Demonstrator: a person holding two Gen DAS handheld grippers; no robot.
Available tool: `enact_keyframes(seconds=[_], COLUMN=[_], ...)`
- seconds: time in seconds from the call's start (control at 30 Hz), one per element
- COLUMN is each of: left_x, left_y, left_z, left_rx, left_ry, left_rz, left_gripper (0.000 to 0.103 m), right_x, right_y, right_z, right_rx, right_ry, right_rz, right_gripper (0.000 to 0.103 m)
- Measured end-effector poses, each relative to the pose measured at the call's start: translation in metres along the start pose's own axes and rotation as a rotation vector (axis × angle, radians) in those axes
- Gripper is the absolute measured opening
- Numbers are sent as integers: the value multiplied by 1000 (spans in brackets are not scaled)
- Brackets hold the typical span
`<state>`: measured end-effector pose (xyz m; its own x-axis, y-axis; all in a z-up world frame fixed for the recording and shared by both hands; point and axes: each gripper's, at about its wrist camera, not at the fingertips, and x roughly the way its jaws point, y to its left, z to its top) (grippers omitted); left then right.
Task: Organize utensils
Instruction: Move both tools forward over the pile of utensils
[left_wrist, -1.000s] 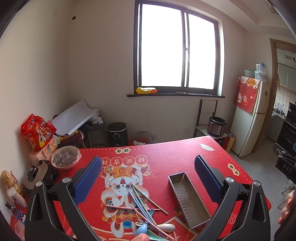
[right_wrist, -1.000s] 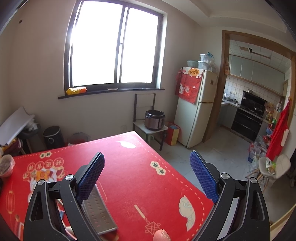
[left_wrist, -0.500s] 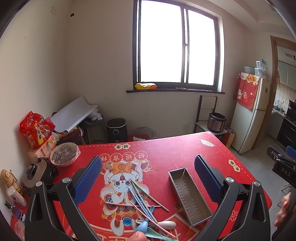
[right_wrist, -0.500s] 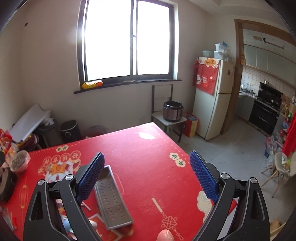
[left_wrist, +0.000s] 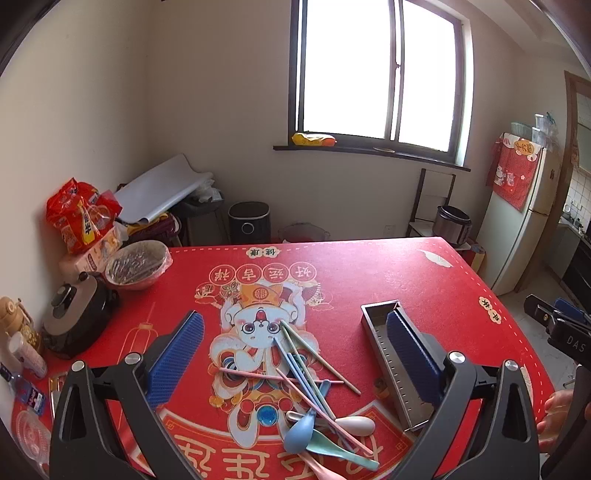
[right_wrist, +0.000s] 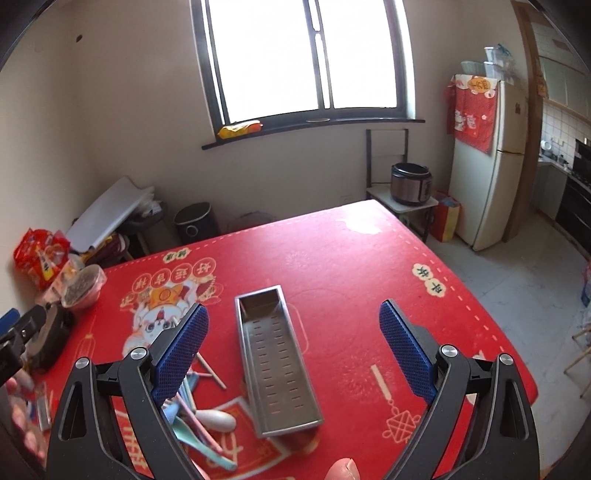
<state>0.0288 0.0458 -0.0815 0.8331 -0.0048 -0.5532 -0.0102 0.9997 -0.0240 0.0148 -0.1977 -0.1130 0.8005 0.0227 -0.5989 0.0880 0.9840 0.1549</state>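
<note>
- Utensils (left_wrist: 317, 398) lie in a loose, crossed heap at about 6 o'clock on the tabletop (left_wrist: 369, 273), seen from the left wrist: thin pastel chopsticks in blue, pink and green fan out toward 11 o'clock, with smooth rounded spoons, blue, cream and mint, piled at their near ends. All look like matte plastic.
- Left gripper (left_wrist: 291, 354) has dipped over the last second; its view now looks down more steeply, so the heap sits between its blue, ribbed pads. Jaws are spread wide and hold nothing.
- Judgement: this reads as the approach to a first pick. Nothing has been sorted yet.
- Red tablecloth (left_wrist: 388, 280) has a felt-like nap and a printed cartoon figure, and it lies flat under everything.
- Metal tray (right_wrist: 275, 354), a long narrow trough of brushed steel with rows of drain slots in its floor, rests at about 3 o'clock of the heap, just beside it and empty.
- Right gripper (right_wrist: 295, 350) has swung left and tilted down over the same second: the tray, formerly at the left edge of its view, now lies nearly centred between its spread jaws, which hold nothing.
- Judgement: the right side seems ready to steady the tray or receive items, while the thin chopsticks, overlapping one another, may slip or drag neighbours when pinched.
</note>
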Motion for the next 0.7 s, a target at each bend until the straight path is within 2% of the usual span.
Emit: enact_keyframes(seconds=[0.03, 0.23, 0.3, 0.4, 0.53, 0.7], left_x=[3, 31, 41, 52, 71, 95], left_y=[5, 34, 42, 48, 45, 40], left_z=[-4, -37, -53, -76, -110, -161], left_rx=[-10, -118, -154, -160, -155, -246], left_ry=[12, 158, 205, 253, 352, 522], left_rz=[9, 10, -18, -36, -48, -76], left_gripper=[95, 76, 63, 49, 42, 37], right_x=[5, 36, 46, 60, 77, 91], right_y=[3, 23, 30, 32, 35, 42], right_z=[-3, -22, -27, -34, -44, -58], right_rx=[-14, -103, -127, -134, -168, -207], right_ry=[13, 109, 149, 197, 248, 299], right_rz=[6, 98, 112, 146, 180, 204], right_gripper=[90, 90, 90, 90, 90, 90])
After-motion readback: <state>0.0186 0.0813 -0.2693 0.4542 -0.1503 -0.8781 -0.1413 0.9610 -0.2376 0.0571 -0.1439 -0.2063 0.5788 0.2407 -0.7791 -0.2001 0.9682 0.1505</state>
